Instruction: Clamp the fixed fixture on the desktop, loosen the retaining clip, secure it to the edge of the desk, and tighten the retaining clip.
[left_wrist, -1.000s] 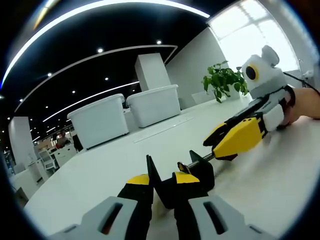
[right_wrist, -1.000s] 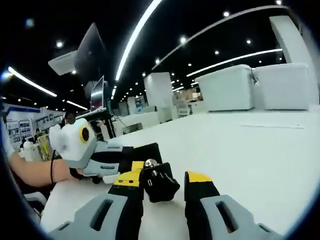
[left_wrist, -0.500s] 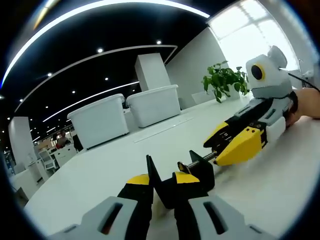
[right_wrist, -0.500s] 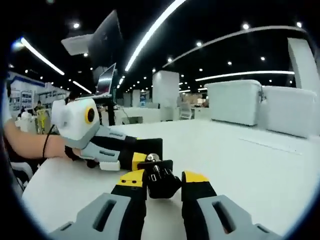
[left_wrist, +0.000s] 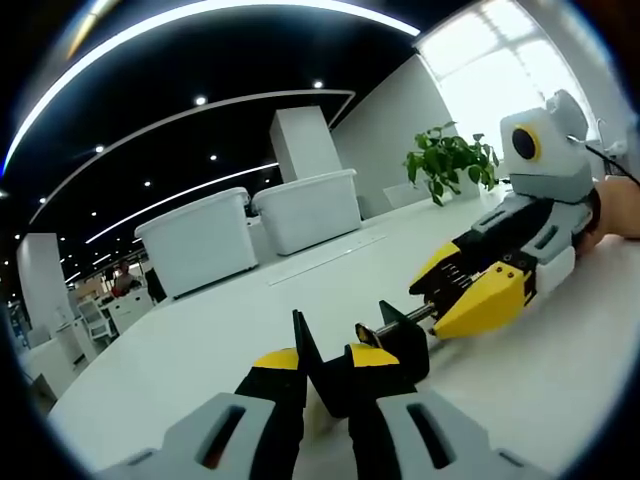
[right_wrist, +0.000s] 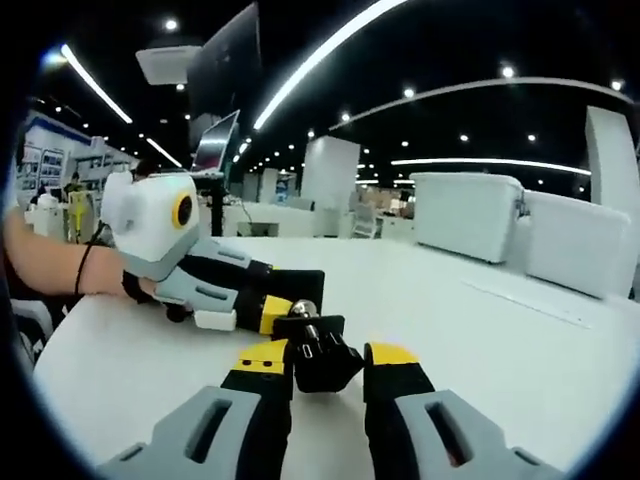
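While the left gripper stays clenched on the black fixture at the 6 o'clock edge of its own view, the right gripper, seen there at 3 o'clock, has rolled since a second ago: its yellow jaw sits lower and its white body has tipped further toward the right rim. The fixture's threaded screw runs from the black body toward 2 o'clock, ending at the right gripper's jaw tips.

In the right gripper view the background has swung, so that camera has turned; the hanging monitor now stands nearer 11 o'clock. The right gripper has its jaws closed against the black lobed knob of the retaining clip, grasping it, with the screw's shiny end just above. The left gripper lies at 9 o'clock, flat along the white desk, a hand with a dark wrist band behind it. The fixture rests on the desktop between the two grippers. White bins stand farther back at 11 o'clock.
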